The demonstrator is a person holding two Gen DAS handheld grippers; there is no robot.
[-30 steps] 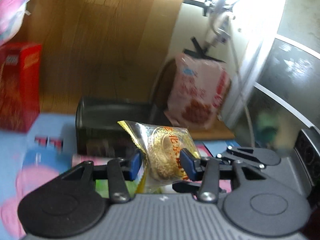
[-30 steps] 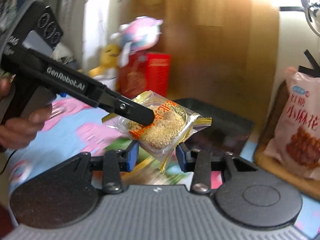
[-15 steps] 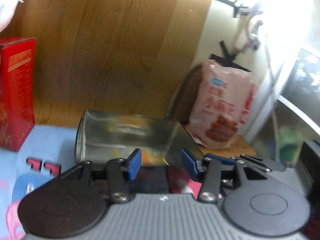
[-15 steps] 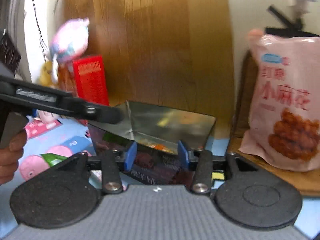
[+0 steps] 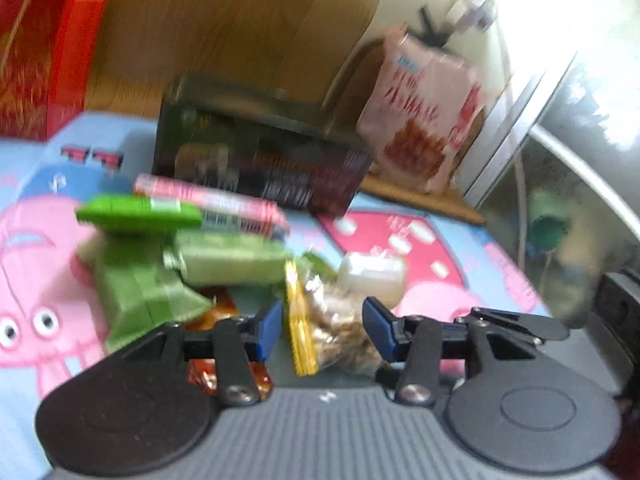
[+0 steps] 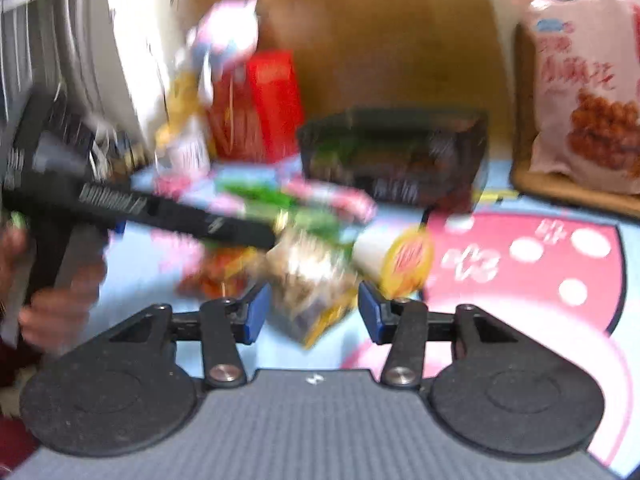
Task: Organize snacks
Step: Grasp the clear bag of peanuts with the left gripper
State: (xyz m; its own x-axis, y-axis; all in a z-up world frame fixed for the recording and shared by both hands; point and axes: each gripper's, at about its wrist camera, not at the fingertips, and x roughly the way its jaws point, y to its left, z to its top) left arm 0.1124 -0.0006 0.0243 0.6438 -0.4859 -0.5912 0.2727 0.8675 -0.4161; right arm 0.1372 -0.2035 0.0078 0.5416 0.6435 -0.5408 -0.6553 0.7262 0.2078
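A blurred pile of snacks lies on the cartoon mat (image 5: 420, 240): green packets (image 5: 140, 280), a pink one (image 5: 208, 200), a white one (image 5: 372, 276) and an orange one (image 5: 212, 312). A clear packet with a yellow edge (image 5: 332, 320) lies between the pads of my left gripper (image 5: 322, 320), which do not press on it. In the right wrist view the same clear packet (image 6: 312, 276) sits between the pads of my right gripper (image 6: 312, 308). Those jaws are opening and are off the packet. The left gripper's black fingers (image 6: 224, 228) reach into the pile from the left. A dark tin box (image 5: 260, 160) stands behind the pile.
A red carton (image 5: 44, 52) stands at the back left by the wooden panel. A big pink snack bag (image 5: 424, 112) leans on a wooden board at the back right. A plush toy (image 6: 228, 36) sits above the red carton (image 6: 260, 104). A hand (image 6: 60, 308) holds the left gripper.
A second ago the gold-wrapped snack was held in front of the tin. Half a second ago both grippers hung empty over the tin. Both have since dropped to the snack pile.
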